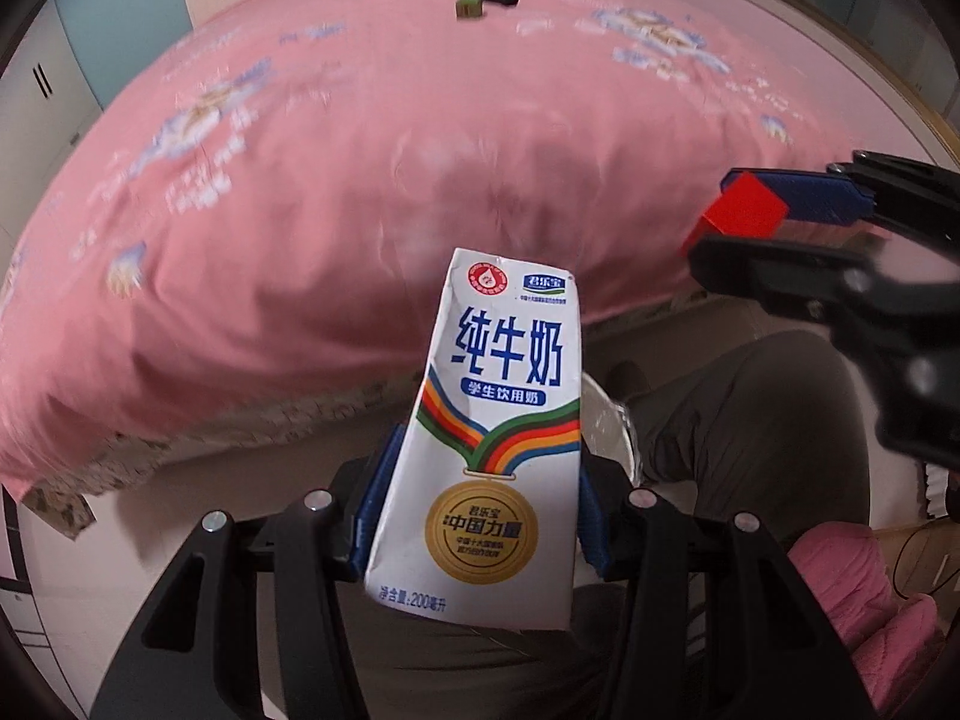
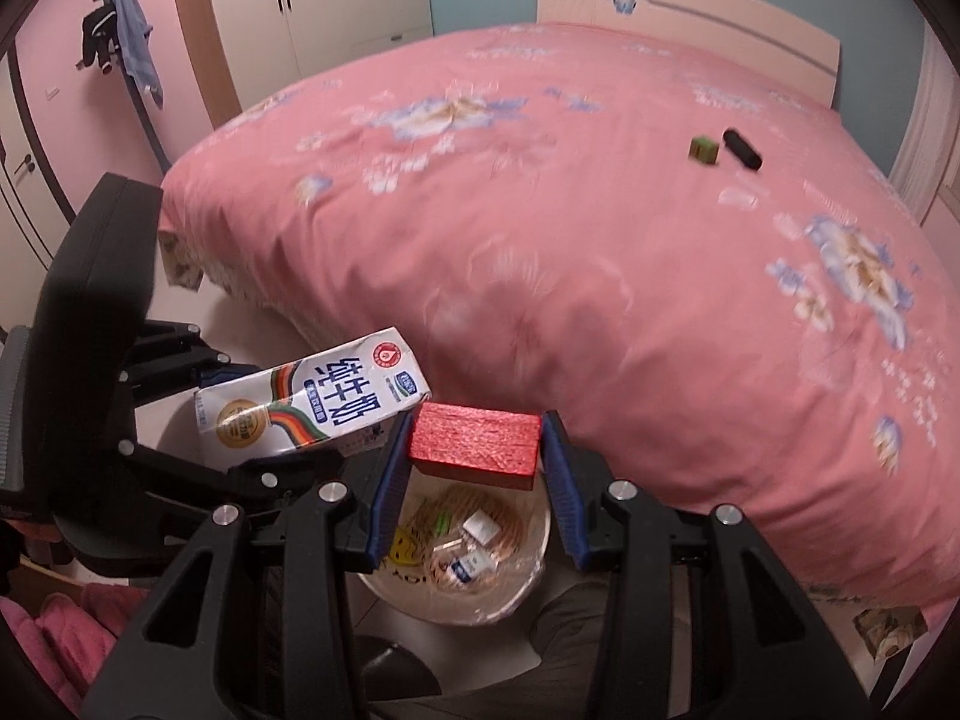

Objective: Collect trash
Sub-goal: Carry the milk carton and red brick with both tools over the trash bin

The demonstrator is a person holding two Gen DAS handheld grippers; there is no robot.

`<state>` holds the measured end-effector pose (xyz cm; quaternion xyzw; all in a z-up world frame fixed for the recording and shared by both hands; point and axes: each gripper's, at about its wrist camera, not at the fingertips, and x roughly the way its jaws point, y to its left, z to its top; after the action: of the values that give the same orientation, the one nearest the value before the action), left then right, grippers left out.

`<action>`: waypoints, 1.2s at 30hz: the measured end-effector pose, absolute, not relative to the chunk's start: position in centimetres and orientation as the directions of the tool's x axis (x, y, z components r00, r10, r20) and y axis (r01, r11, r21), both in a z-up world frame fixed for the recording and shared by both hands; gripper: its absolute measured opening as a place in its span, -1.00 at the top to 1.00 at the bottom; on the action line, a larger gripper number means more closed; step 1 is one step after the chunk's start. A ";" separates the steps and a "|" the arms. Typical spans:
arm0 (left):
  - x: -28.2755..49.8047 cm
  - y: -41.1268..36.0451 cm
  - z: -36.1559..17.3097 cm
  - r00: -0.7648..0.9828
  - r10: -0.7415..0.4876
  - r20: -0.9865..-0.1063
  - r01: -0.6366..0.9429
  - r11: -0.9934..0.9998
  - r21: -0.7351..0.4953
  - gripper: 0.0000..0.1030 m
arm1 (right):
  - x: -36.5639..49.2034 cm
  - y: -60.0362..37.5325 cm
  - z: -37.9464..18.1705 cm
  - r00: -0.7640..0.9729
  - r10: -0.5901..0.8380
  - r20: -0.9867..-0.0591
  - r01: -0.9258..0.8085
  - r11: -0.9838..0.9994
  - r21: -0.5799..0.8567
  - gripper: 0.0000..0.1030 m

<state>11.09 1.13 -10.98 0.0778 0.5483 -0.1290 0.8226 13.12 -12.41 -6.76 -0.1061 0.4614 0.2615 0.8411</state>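
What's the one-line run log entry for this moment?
left tool: shut on milk carton | right tool: shut on red block, above trash bin | on bed: green cube, black object

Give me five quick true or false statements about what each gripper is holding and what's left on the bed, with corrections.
1. The left gripper holds a milk carton. True.
2. The right gripper is empty. False: its jaws are shut on a red block.
3. The red block hangs above the trash bin. True.
4. The trash bin is empty. False: wrappers and small packets already lie in it.
5. Nothing remains on the bed. False: a small green cube and a black object lie on it, close together.
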 end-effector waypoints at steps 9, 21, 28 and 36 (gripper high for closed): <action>11.1 1.7 -14.8 0.290 -0.138 -0.947 0.273 0.960 -0.056 -0.04 | 12.7 -11.5 -10.8 0.366 0.322 -0.873 -0.548 0.833 0.077 0.14; 12.1 1.9 -19.1 0.202 -0.137 -0.970 0.248 0.965 -0.085 -0.04 | 12.8 -10.6 -15.8 0.267 0.295 -0.918 -0.553 0.827 0.105 0.14; 13.0 2.2 -21.9 0.140 -0.143 -0.980 0.225 0.968 -0.110 -0.04 | 13.2 -10.3 -19.7 0.186 0.274 -0.944 -0.540 0.831 0.135 0.14; 13.6 2.2 -25.4 0.070 -0.150 -0.986 0.200 0.971 -0.133 -0.04 | 13.0 -9.4 -24.1 0.102 0.220 -0.970 -0.552 0.824 0.129 0.14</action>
<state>13.60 2.18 -25.41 0.0187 0.6712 -0.1198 0.7313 12.98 -9.43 -24.11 -0.1346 0.6157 0.2642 0.7301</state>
